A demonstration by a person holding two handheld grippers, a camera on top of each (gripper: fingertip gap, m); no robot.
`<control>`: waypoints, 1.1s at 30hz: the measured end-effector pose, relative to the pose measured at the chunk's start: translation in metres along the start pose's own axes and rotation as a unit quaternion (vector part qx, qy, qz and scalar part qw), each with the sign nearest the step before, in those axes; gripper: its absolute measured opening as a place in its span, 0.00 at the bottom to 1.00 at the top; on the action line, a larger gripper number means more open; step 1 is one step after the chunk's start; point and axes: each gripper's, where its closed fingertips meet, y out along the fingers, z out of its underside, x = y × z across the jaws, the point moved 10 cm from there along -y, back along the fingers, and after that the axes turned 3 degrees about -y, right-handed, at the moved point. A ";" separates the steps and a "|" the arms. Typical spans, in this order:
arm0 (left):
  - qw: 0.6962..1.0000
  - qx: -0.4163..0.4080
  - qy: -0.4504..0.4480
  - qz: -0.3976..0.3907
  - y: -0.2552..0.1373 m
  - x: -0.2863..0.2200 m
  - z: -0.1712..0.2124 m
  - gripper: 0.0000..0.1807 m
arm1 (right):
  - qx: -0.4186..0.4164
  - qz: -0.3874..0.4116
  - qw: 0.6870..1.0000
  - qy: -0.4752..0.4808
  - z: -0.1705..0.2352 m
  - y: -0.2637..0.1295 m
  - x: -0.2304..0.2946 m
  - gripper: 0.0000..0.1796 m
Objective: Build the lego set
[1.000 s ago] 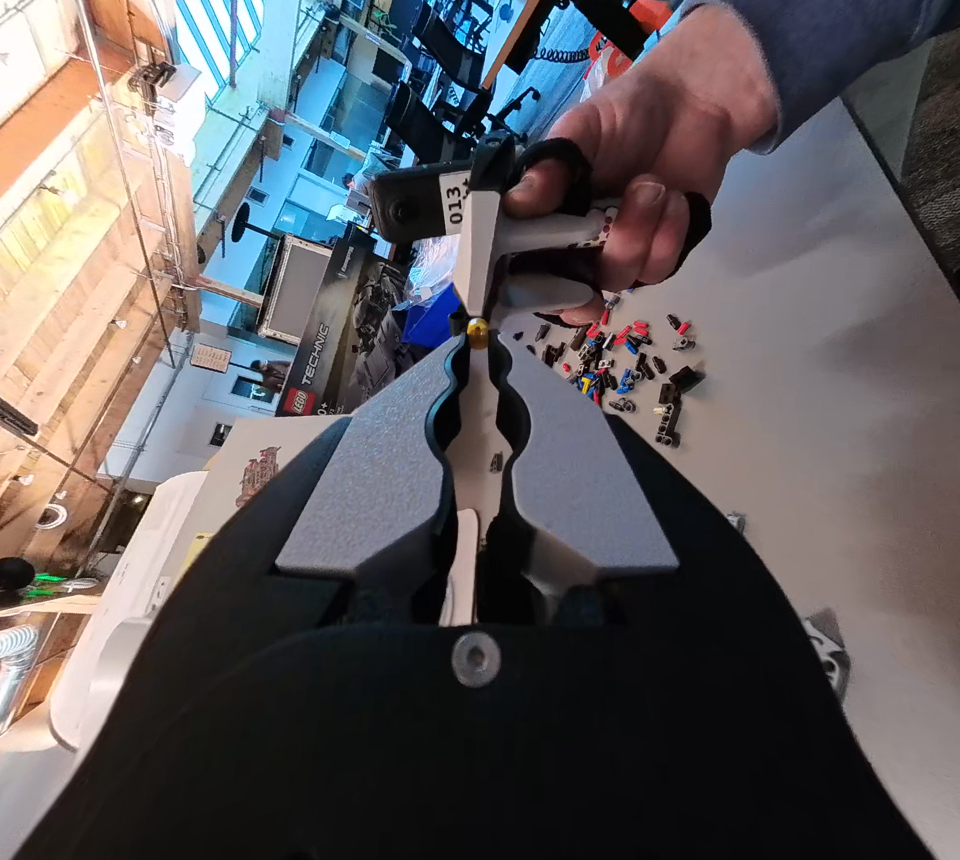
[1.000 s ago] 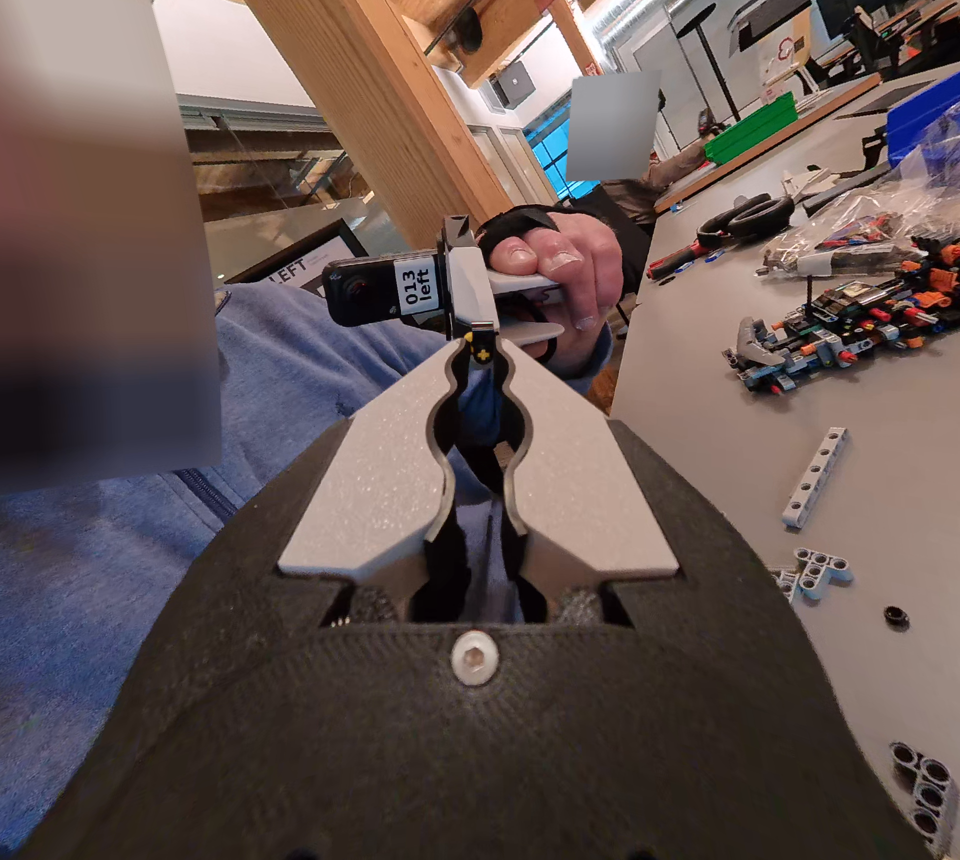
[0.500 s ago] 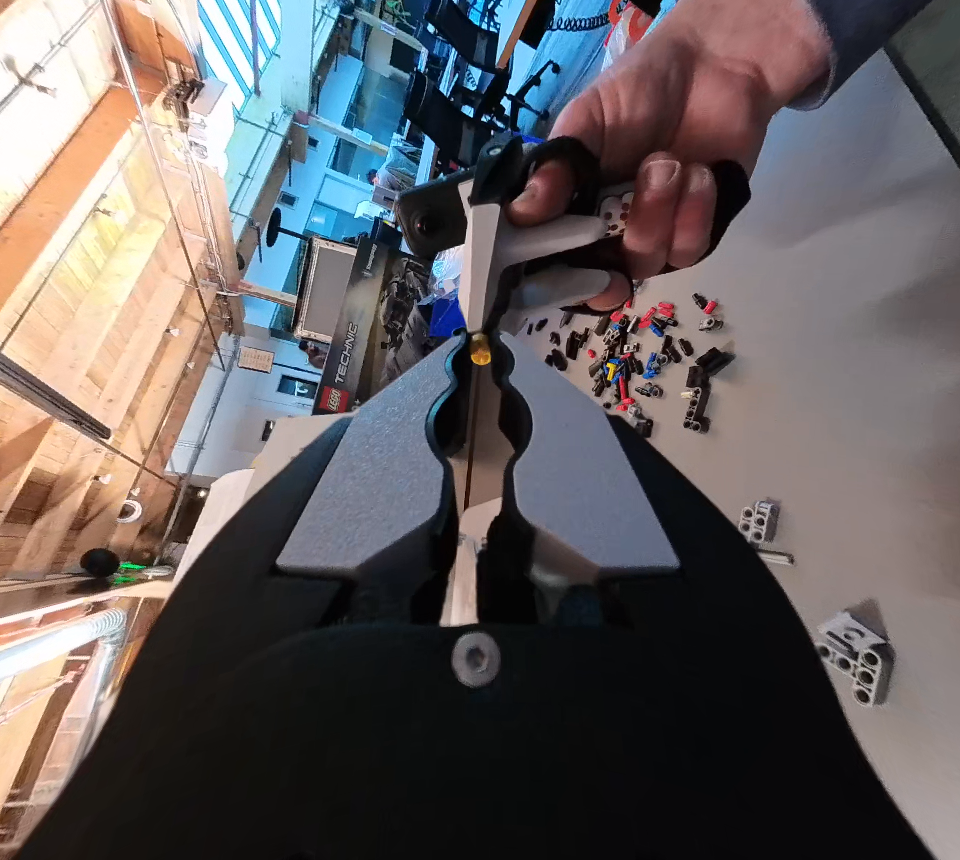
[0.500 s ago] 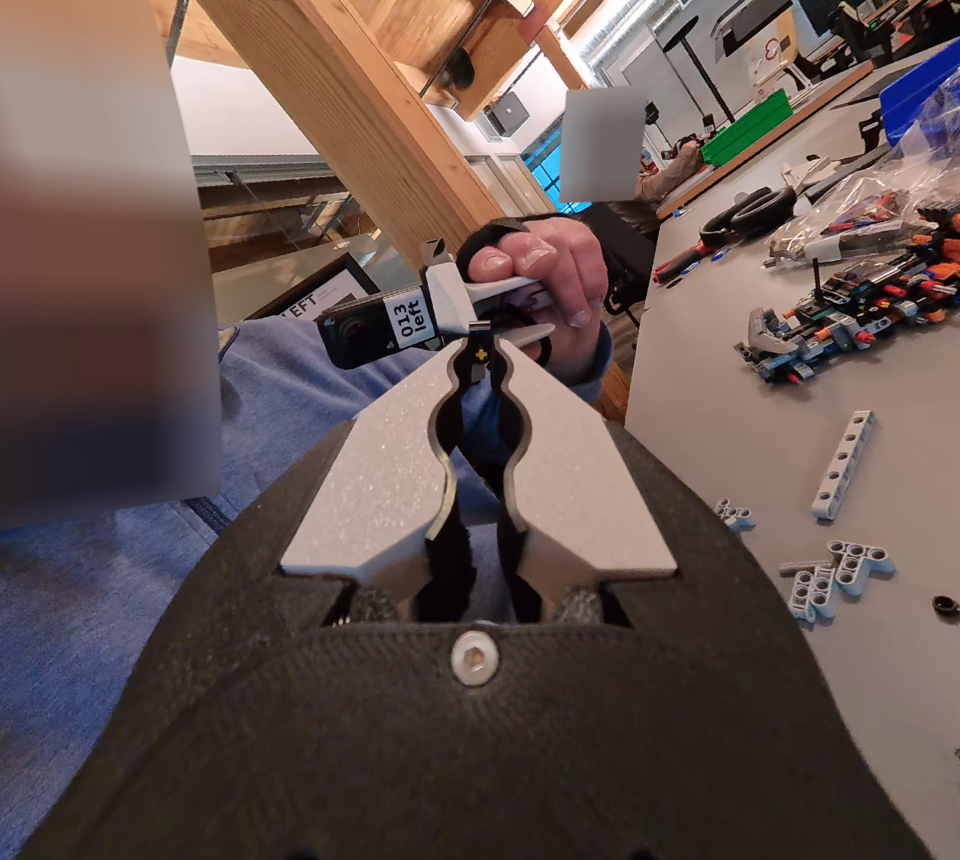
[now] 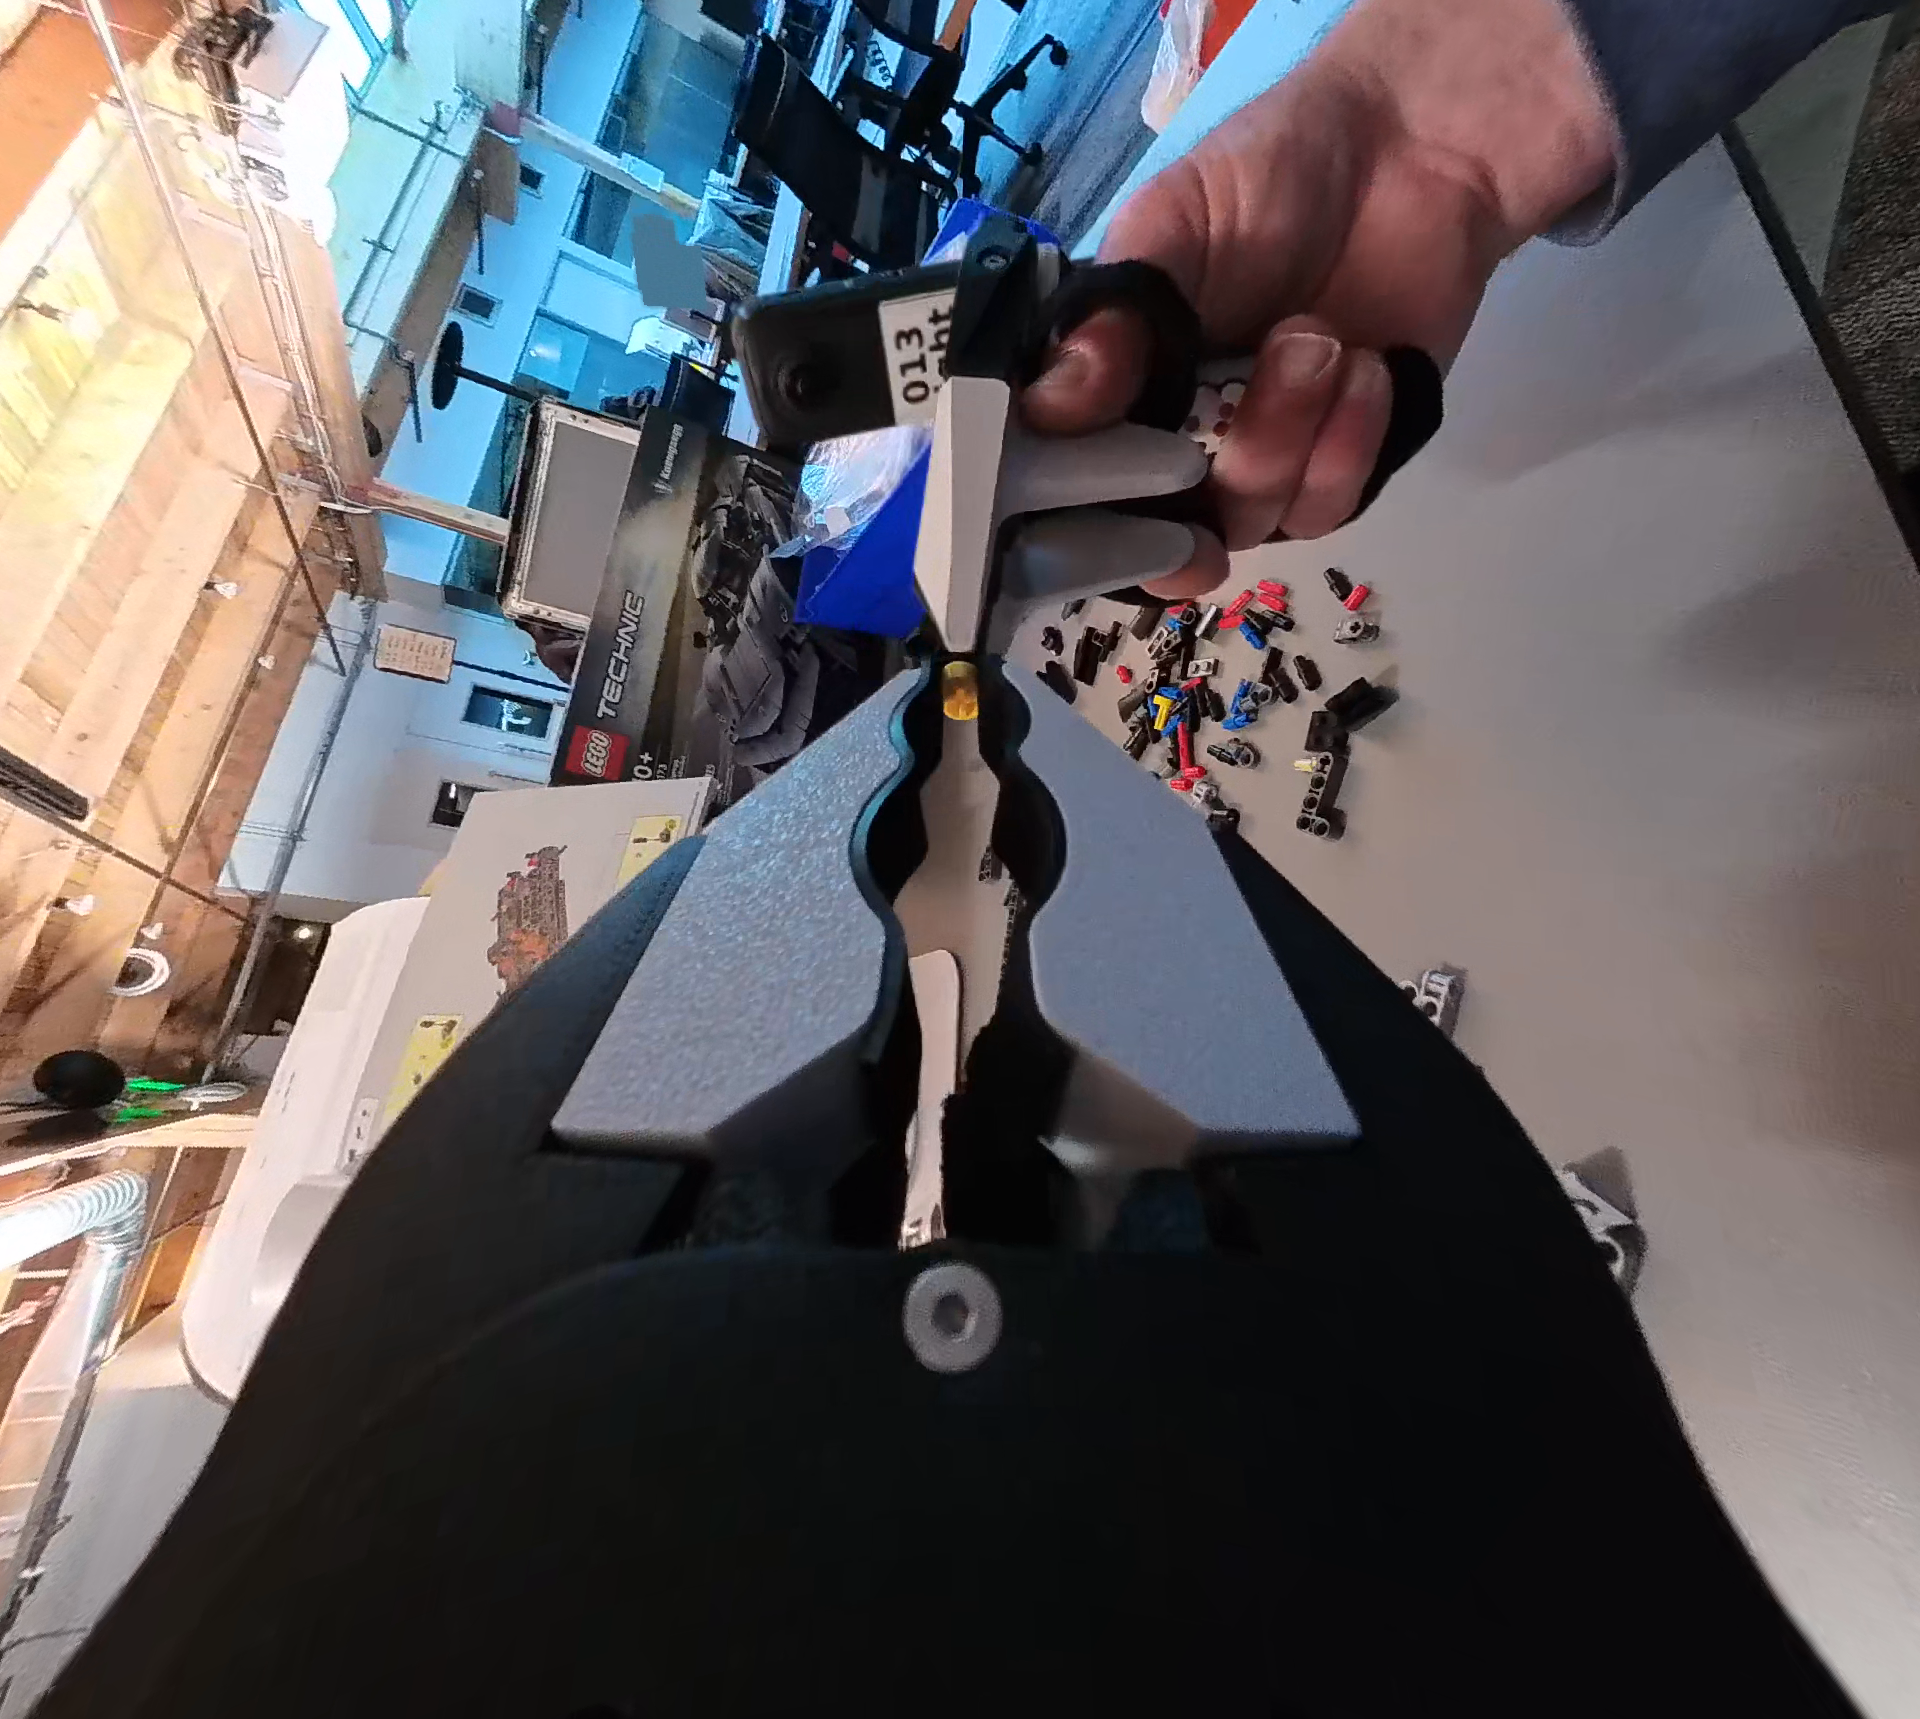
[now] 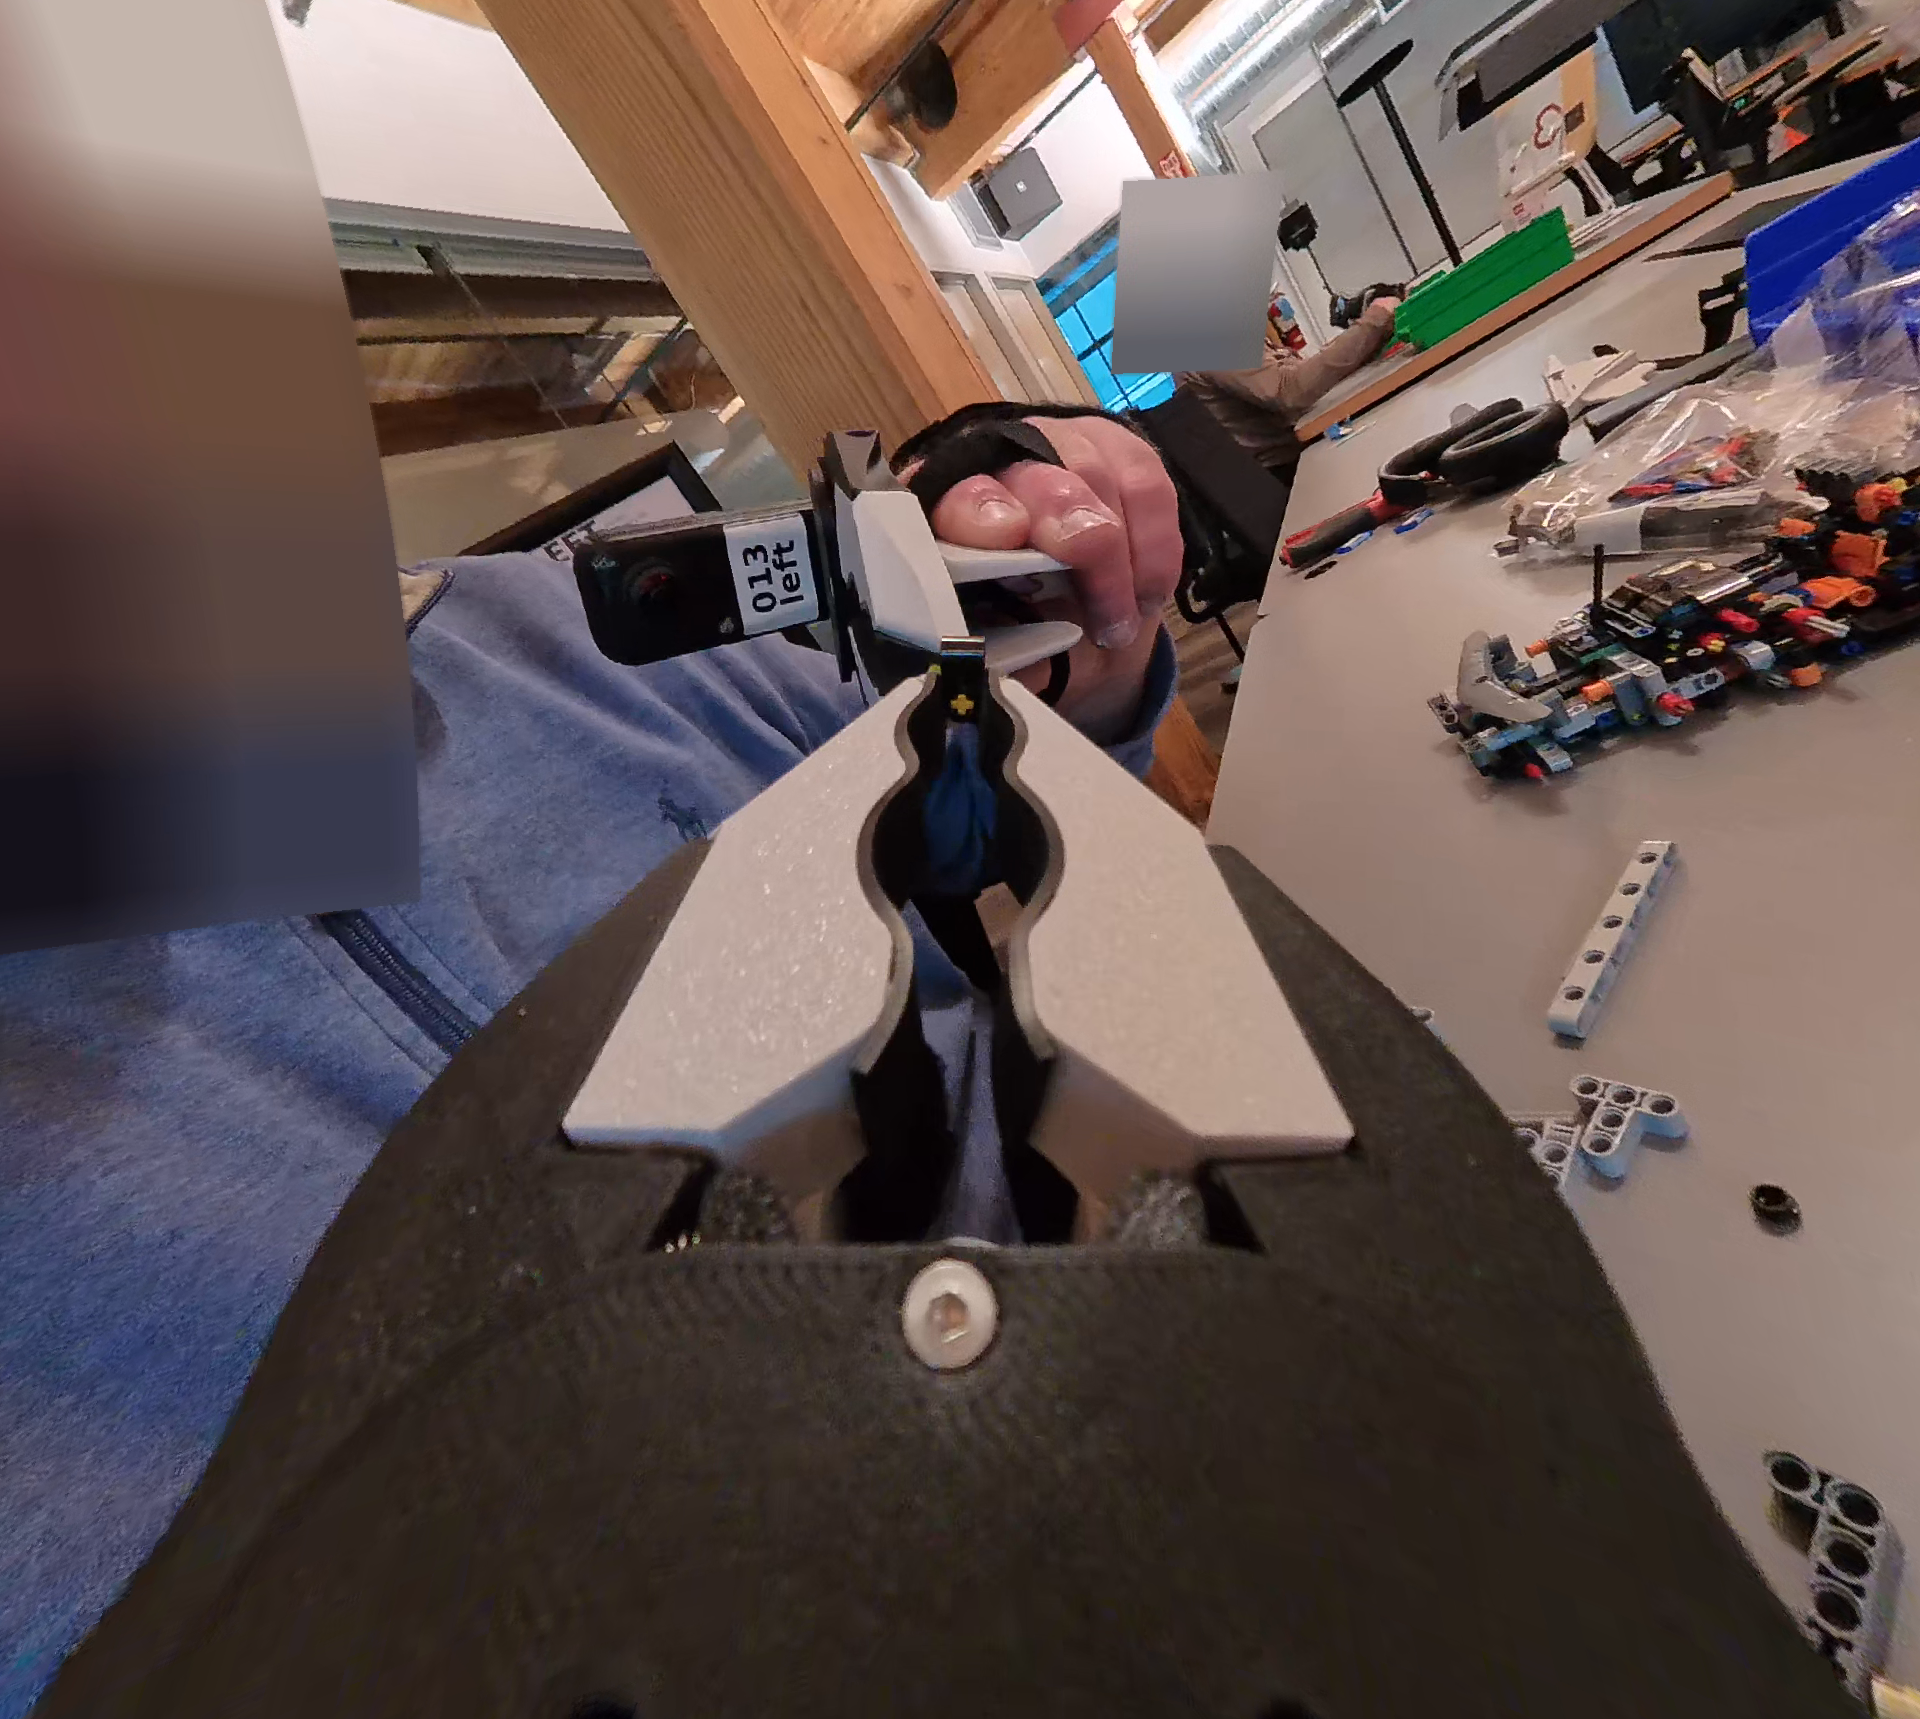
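Observation:
In the left wrist view my left gripper (image 5: 958, 690) is shut on a small yellow pin (image 5: 958, 703) at its fingertips. My right gripper (image 5: 956, 630), held by a hand, points straight at it, tip to tip. In the right wrist view my right gripper (image 6: 964, 695) is shut on a small black piece with a yellow cross in its middle (image 6: 964, 705). The left gripper (image 6: 961, 649) meets it from above. Both are held in the air beside the grey table (image 6: 1766, 890). How the two small pieces join is hidden by the fingertips.
A pile of small loose pieces (image 5: 1216, 693) lies on the table, with the set's box (image 5: 665, 682) and a booklet (image 5: 540, 890) behind. A partly built model (image 6: 1662, 651), a grey beam (image 6: 1610, 942), a grey T-piece (image 6: 1621, 1124) and bags of parts (image 6: 1714, 464) lie to the right. Both grippers' tips are close together, under 4 cm apart.
Both grippers stay shut and tip to tip. The left gripper has tilted and shifted a little against the right one. The table and pieces behind have slid in both views.

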 end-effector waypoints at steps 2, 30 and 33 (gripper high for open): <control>1.000 0.001 -0.011 0.000 0.001 -0.001 0.000 0.03 | 0.000 -0.001 1.000 -0.003 0.001 -0.001 0.000 0.01; 0.910 -0.106 -0.370 0.154 0.009 0.028 0.052 0.03 | 0.054 0.129 0.978 -0.154 -0.007 -0.006 0.012 0.05; 0.838 -0.158 -0.475 0.216 0.016 0.029 0.069 0.03 | 0.090 0.206 0.935 -0.275 -0.013 -0.001 0.029 0.10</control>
